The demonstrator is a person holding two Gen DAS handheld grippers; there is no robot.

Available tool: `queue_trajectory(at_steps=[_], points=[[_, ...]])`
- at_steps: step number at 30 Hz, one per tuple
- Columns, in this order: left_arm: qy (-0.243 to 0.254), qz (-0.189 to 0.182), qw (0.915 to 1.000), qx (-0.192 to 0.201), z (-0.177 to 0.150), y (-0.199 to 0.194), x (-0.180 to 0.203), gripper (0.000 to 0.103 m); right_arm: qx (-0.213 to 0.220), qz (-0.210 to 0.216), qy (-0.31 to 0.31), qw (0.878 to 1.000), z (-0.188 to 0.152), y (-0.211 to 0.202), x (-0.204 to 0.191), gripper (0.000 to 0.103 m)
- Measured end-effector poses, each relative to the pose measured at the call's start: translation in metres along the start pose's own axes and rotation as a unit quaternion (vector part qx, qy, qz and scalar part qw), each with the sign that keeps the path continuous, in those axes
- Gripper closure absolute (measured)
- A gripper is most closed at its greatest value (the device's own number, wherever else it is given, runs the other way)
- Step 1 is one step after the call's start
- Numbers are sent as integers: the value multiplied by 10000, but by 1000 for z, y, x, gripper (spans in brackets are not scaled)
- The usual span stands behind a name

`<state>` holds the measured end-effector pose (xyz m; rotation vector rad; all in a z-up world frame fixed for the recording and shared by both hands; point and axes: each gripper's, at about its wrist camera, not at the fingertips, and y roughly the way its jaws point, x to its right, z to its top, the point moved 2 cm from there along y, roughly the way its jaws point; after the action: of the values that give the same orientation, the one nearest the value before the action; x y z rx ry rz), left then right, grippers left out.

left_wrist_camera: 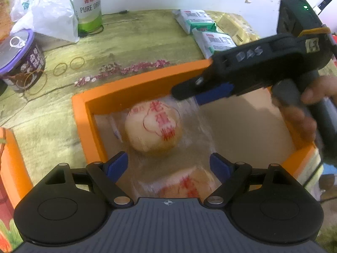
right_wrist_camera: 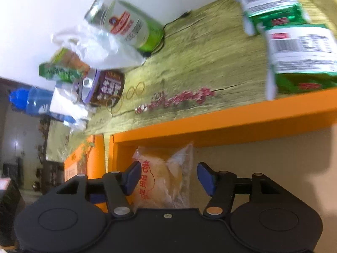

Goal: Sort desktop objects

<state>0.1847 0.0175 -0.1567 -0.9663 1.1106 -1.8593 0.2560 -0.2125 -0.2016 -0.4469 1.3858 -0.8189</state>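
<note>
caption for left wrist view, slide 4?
Open left gripper above bagged cakes in the orange box; right gripper alongside.

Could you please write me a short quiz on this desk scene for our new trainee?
1. True or false: the beer can lies inside the orange box.
2. What is in the box? A: wrapped buns. B: rubber bands. C: green packets.
3. In the left wrist view, how many buns show in the box?
Key: 1 false; 2 A; 3 two.
</note>
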Motion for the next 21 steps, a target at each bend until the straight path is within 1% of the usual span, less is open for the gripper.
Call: queue_trajectory(at_steps=[3,5,11,14,21], points=[[61,-93,9999,-71,-11,-7,6,17,-16,18,237,9997,-14,-17,12,44],[71,-169,9997,-181,-19,-7,9,17,-151,34,389,9991,-28,-24,19,44],[32,-352,9981,-498,-34,3,15,17,-708,129,527,9960,-65,-10,23,45],[54,-350,9979,-534,-34,8,16,17,-875,215,483,9948,-72,2,17,45],[41,-379,9979,-519,-33,12,15,16,-1118,335,394,9924,-75,18,11,45]])
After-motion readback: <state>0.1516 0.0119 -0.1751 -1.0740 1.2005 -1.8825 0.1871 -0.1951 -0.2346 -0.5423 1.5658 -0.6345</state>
